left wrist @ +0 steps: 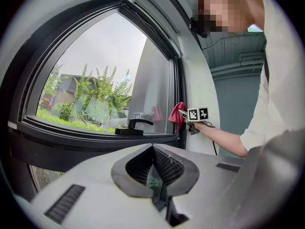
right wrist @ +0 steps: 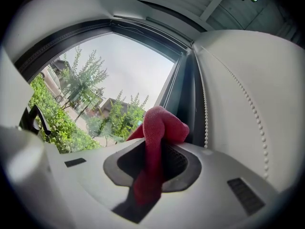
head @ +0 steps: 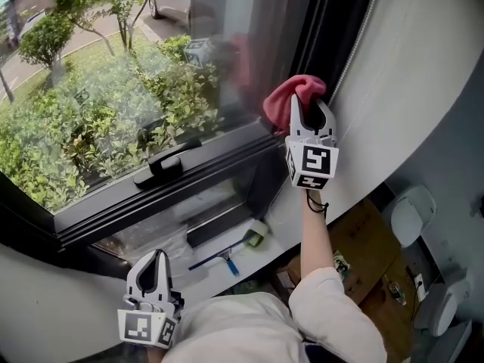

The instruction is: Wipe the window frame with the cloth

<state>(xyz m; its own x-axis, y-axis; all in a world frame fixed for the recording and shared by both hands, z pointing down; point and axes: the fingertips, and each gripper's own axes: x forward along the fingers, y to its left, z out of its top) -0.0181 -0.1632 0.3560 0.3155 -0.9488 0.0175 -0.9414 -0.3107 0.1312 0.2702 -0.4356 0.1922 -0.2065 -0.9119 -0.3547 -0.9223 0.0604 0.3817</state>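
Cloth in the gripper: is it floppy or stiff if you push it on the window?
Probably floppy: the cloth bunches and folds over above the right gripper's fingers. Likely light, since one pinch holds it. It should squash against the frame, not slide stiffly.

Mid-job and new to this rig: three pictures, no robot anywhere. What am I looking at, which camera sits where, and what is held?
There is no robot: a person holds a two-jaw gripper in each hand. The head view looks down from the person's head; the other two cameras ride on the grippers, looking along their jaws. The right gripper is shut on a crumpled red cloth, held at the dark window frame. The left gripper hangs low, shut and empty. A blue-handled squeegee lies on the ledge below.
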